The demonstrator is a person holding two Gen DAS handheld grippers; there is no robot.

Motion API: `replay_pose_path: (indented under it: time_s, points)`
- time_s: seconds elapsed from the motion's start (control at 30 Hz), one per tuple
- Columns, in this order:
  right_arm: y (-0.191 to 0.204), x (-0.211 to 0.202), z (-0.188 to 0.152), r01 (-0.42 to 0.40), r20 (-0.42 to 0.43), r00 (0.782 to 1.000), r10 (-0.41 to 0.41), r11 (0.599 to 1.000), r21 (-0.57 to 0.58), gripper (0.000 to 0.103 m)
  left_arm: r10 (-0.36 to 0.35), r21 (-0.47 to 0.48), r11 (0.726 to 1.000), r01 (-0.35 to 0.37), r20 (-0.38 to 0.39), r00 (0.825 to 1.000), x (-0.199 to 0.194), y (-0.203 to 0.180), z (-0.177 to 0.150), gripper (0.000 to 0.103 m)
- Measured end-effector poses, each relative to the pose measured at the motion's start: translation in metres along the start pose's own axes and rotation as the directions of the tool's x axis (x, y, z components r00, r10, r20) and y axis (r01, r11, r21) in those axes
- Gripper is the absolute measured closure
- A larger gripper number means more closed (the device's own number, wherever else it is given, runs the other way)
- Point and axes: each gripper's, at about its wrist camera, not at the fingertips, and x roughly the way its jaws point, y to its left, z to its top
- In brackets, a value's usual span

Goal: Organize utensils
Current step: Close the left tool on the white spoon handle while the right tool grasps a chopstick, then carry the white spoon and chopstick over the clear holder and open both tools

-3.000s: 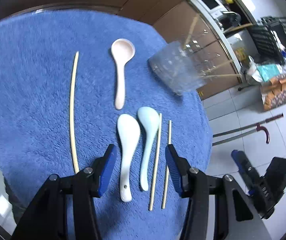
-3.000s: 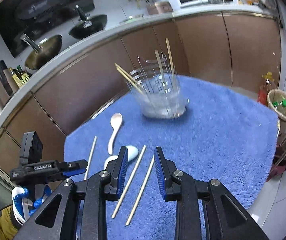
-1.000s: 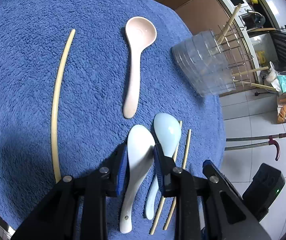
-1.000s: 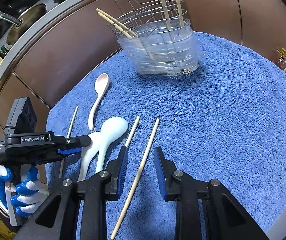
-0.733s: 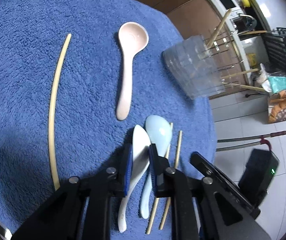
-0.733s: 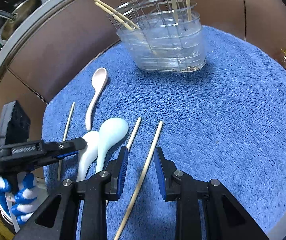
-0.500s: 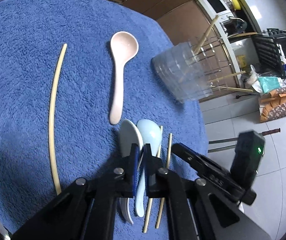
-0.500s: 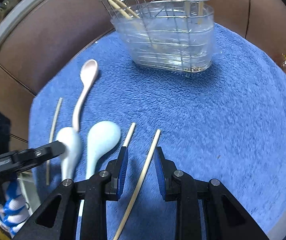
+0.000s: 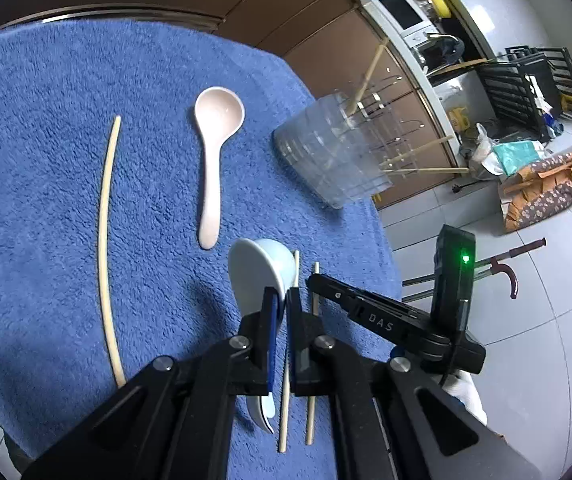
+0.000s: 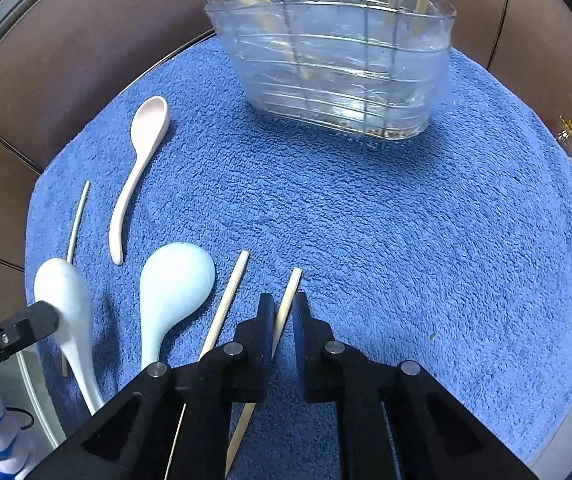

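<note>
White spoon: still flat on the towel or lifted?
Lifted. The left tool is shut on the white spoon; in the right wrist view its bowl stands off the blue towel, handle hanging down past the towel's edge.

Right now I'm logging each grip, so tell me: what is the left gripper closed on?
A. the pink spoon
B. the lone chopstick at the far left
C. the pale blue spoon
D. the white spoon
D: in the right wrist view the left gripper is clamped on the white spoon, lifted off the blue towel, while the pale blue spoon lies flat beside it.
</note>
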Motion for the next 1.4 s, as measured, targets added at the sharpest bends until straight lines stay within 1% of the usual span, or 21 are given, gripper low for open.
replay_pose_path:
  time_s: [0.1,0.17,0.37,0.57,0.67,0.83,0.9,1.03,1.17,1.33,1.4]
  points:
    - [-0.001,-0.015,-0.006,-0.023,0.039,0.999,0.023,1.0,-0.007,0.098,0.001,0.023,1.0,-0.002,0.022,1.0,-0.01,-0.006,-0.005,0.1]
    - [0.001,-0.03,-0.009,-0.041,0.08,0.996,0.043,0.999,-0.026,0.098,0.001,0.037,0.999,-0.002,0.035,0.999,-0.017,-0.01,-0.007,0.1]
    - [-0.005,-0.073,-0.024,-0.072,0.182,0.98,0.084,0.995,-0.073,0.098,0.005,0.061,0.998,-0.009,0.073,0.997,-0.031,-0.022,-0.014,0.1]
    - [0.005,-0.106,-0.045,-0.093,0.27,0.956,0.116,0.991,-0.099,0.097,0.021,0.122,0.992,-0.034,0.112,0.993,-0.048,-0.038,-0.027,0.1]
    - [0.009,-0.118,-0.055,-0.102,0.307,0.943,0.128,0.99,-0.099,0.097,0.024,0.163,0.985,-0.048,0.146,0.989,-0.06,-0.049,-0.035,0.1]
    - [0.011,-0.135,-0.069,-0.106,0.363,0.921,0.137,0.989,-0.104,0.097,0.024,0.208,0.976,-0.065,0.194,0.981,-0.074,-0.067,-0.045,0.1]
    - [0.01,-0.142,-0.074,-0.113,0.385,0.911,0.145,0.988,-0.106,0.097,0.024,0.228,0.971,-0.074,0.214,0.977,-0.08,-0.075,-0.05,0.1]
    - [0.008,-0.161,-0.083,-0.126,0.439,0.884,0.162,0.986,-0.111,0.098,0.028,0.259,0.961,-0.094,0.248,0.968,-0.086,-0.091,-0.053,0.1]
    - [0.007,-0.176,-0.086,-0.129,0.482,0.859,0.172,0.984,-0.12,0.098,0.031,0.297,0.947,-0.122,0.293,0.955,-0.094,-0.11,-0.054,0.1]
    - [0.005,-0.195,-0.084,-0.13,0.533,0.826,0.182,0.982,-0.134,0.098,0.023,0.326,0.935,-0.143,0.344,0.939,-0.105,-0.127,-0.046,0.1]
    - [0.004,-0.205,-0.08,-0.123,0.56,0.808,0.182,0.982,-0.143,0.098,0.019,0.336,0.93,-0.149,0.361,0.932,-0.107,-0.137,-0.039,0.1]
